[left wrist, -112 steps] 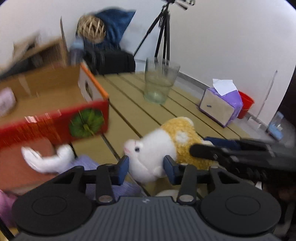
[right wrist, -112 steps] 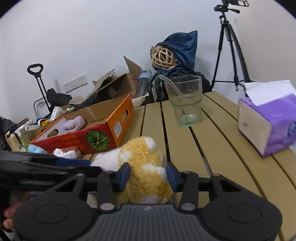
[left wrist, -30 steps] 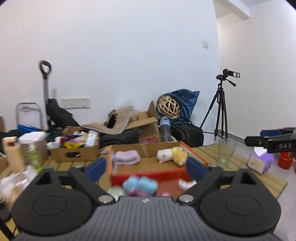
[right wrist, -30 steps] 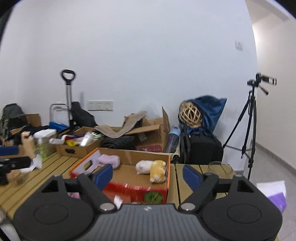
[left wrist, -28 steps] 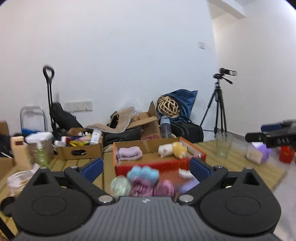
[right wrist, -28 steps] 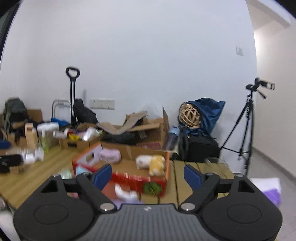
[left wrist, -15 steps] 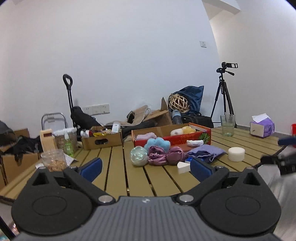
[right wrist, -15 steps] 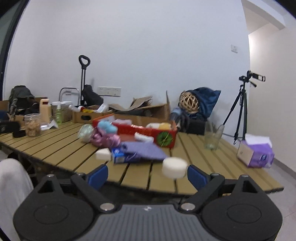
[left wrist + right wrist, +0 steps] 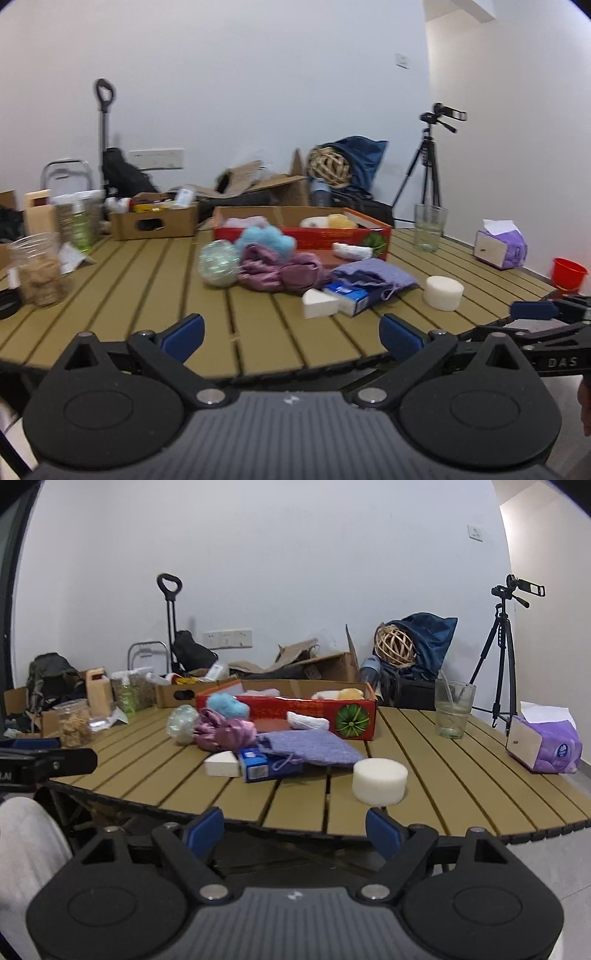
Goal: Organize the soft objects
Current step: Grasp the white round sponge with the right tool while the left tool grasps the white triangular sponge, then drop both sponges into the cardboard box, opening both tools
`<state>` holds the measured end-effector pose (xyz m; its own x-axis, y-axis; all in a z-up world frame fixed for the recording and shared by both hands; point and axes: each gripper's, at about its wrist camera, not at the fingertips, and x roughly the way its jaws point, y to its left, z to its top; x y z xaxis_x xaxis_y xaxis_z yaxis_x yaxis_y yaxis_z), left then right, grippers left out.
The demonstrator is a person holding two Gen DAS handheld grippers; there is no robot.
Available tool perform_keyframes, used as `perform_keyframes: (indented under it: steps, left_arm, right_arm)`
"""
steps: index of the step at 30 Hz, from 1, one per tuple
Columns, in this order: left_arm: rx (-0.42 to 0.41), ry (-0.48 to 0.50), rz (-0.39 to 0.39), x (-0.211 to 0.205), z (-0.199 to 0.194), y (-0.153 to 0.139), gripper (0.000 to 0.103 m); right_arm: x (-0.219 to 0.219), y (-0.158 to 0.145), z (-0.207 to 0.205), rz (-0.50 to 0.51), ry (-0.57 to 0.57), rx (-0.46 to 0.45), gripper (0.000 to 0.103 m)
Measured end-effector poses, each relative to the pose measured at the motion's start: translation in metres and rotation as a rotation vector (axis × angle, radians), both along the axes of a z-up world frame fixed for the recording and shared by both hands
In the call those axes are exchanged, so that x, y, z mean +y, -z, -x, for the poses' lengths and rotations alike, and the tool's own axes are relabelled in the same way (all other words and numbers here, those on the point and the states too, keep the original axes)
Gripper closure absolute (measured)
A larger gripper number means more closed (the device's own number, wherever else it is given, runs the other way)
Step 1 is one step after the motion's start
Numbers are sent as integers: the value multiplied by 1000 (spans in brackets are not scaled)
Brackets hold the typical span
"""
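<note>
A red cardboard box [image 9: 314, 233] at the back of the slatted table [image 9: 147, 295] holds a yellow-and-white plush [image 9: 332, 221] and a lilac soft item [image 9: 243, 221]. In front of it lie a blue fluffy ball [image 9: 266, 238], crumpled purple cloth [image 9: 280, 271], a glittery ball [image 9: 218, 262], a violet pouch [image 9: 310, 747], a white roll [image 9: 308, 720], a wedge sponge [image 9: 221, 764] and a round white sponge [image 9: 380, 781]. My left gripper [image 9: 291, 334] stands open and empty at the table's near edge. My right gripper [image 9: 293, 829], its jaws closing with nothing between them, is just before the round sponge.
A drinking glass [image 9: 452, 710] and a purple tissue box [image 9: 543, 746] stand on the right. A jar of snacks [image 9: 37, 269], bottles and a brown cardboard box [image 9: 155, 219] are on the left. A tripod [image 9: 502, 642] stands behind. A person's grey trouser leg [image 9: 22, 849] is at lower left.
Both grippers have sunk and drawn back from above the box to the table's near edge. The plush they were closed around earlier now lies in the red box.
</note>
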<state>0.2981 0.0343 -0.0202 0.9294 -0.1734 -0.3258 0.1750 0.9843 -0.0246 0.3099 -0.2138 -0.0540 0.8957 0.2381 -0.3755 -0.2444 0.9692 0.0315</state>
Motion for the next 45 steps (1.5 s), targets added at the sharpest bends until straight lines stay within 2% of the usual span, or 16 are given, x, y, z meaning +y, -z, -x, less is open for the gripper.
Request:
perform_keyframes:
  steps: [4, 7, 9, 13, 15, 16, 17, 20, 24, 27, 31, 33, 36, 38, 42, 45]
  left_arm:
    - [64, 38, -15, -10, -54, 8, 13]
    - [80, 91, -37, -19, -95, 15, 17]
    - [145, 73, -66, -24, -127, 23, 29]
    - [193, 115, -65, -24, -163, 40, 34]
    - [220, 163, -22, -22, -172, 46, 44]
    - [221, 196, 2, -21, -175, 49, 58]
    - [212, 231, 17, -22, -176, 50, 73]
    - [200, 255, 17, -28, -179, 52, 77]
    - [186, 294, 23, -19, -168, 43, 79]
    - [142, 332, 100, 14, -156, 29, 79]
    - [58, 313, 150, 57, -173, -18, 77]
    - [40, 308, 145, 64, -211, -50, 76]
    - [88, 238, 82, 56, -297, -79, 73]
    - [170, 192, 23, 51, -348, -76, 73]
    - [340, 112, -43, 48, -426, -45, 73]
    - [398, 72, -31, 49, -454, -28, 59]
  right_arm:
    - [-7, 2, -42, 38, 59, 8, 24]
    - [-17, 5, -77, 58, 108, 22, 24]
    - [-26, 10, -106, 54, 136, 58, 24]
    - [-40, 22, -144, 17, 142, 105, 26]
    - [-42, 26, -155, 8, 152, 117, 38]
    - [-43, 29, -161, 0, 146, 126, 47]
    - [-43, 31, -166, -8, 141, 137, 47]
    - [-39, 33, -171, -15, 128, 135, 49]
    - [-32, 29, -175, -6, 91, 130, 51]
    - [-39, 9, -173, -18, 40, 89, 51]
    - [-60, -34, -196, -63, -14, 45, 50]
    - [-53, -60, -230, -51, -76, 22, 50]
    - [-20, -87, -298, 0, -197, 16, 49]
    - [11, -92, -353, 28, -230, 45, 49]
    - [66, -74, -468, 25, -267, 256, 49]
    - [95, -49, -526, 35, -218, 355, 47]
